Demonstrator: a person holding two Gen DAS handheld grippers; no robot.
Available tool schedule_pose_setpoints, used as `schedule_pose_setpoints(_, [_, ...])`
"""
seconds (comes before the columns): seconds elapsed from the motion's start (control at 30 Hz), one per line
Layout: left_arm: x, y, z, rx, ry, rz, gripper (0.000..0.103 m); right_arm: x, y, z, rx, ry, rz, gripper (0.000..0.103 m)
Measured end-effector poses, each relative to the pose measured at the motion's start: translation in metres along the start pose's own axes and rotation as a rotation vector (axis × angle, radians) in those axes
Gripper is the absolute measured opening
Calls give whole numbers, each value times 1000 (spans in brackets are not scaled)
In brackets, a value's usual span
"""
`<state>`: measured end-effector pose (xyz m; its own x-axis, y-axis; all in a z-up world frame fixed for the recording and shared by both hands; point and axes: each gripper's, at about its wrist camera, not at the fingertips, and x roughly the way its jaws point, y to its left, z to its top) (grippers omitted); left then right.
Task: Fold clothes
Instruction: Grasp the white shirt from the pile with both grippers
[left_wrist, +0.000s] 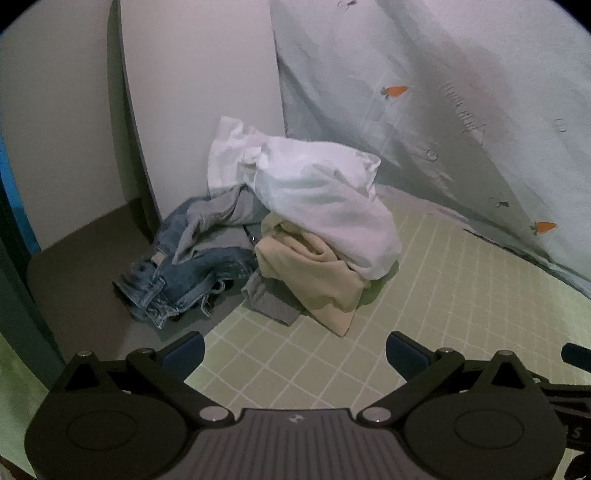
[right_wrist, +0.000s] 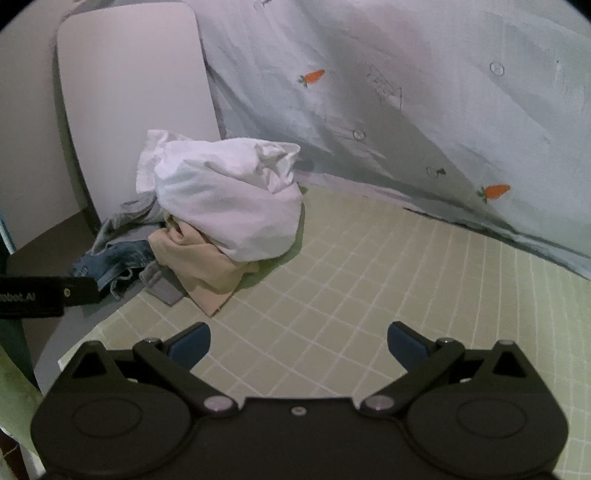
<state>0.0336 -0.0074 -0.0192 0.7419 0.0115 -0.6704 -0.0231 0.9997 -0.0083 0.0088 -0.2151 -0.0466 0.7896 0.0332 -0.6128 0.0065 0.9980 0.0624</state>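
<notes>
A heap of crumpled clothes lies at the back left. A white garment tops it, over a beige one. Blue jeans and a grey piece spill out to the left. My left gripper hovers open in front of the heap, nothing between its fingers. My right gripper is open too, empty, to the right of the heap. The left gripper's black body pokes into the right wrist view at the left edge.
A green checked mat covers the surface; the dark grey tabletop shows at the left. A pale blue sheet with carrots hangs behind. A white board leans against the wall.
</notes>
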Motion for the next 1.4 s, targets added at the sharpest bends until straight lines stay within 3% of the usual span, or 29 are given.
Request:
schedule_pose_setpoints(0.13, [26, 1, 13, -14, 32, -23, 103, 25, -9, 12, 2, 26, -5, 103])
schedule_pose_setpoints(0.37, [94, 8, 68, -42, 48, -72, 103, 89, -21, 57, 16, 33, -24, 103])
schedule_pose_setpoints(0.5, [145, 20, 109, -70, 44, -83, 103, 148, -28, 95, 34, 35, -26, 103])
schedule_pose_setpoints(0.63, [195, 45, 150, -166, 34, -90, 102, 216, -30, 132, 71, 60, 0, 103])
schedule_pose_setpoints(0.7, [218, 57, 164, -219, 55, -121, 102, 252, -32, 146, 99, 78, 26, 101])
schedule_pose_setpoints(0.83, [256, 72, 176, -330, 113, -325, 102, 324, -38, 168, 198, 112, 96, 90])
schedule_pose_setpoints(0.97, [274, 70, 180, -352, 147, -421, 98, 374, -34, 172, 278, 171, 184, 86])
schedule_pose_setpoints(1.0, [276, 70, 183, -364, 150, -452, 89, 383, -31, 172, 278, 187, 204, 81])
schedule_pose_setpoints(1.03, [278, 70, 185, -376, 154, -484, 78, 388, -29, 170, 284, 192, 234, 68])
schedule_pose_setpoints(1.07, [276, 66, 187, -371, 151, -497, 74, 389, -27, 168, 291, 193, 272, 49])
schedule_pose_setpoints(1.1, [274, 63, 190, -363, 148, -508, 66, 385, -24, 168, 276, 183, 280, 40])
schedule_pose_setpoints(1.13, [271, 59, 192, -355, 144, -519, 58, 381, -20, 168, 257, 170, 281, 19])
schedule_pose_setpoints(1.17, [268, 54, 194, -330, 131, -509, 57, 373, -15, 169, 218, 151, 263, 11])
schedule_pose_setpoints(1.23, [256, 43, 195, -286, 92, -472, 44, 355, -6, 171, 132, 109, 220, 7])
schedule_pose_setpoints(1.4, [211, 21, 199, -180, -22, -427, 37, 288, -9, 181, 75, -29, 143, 6])
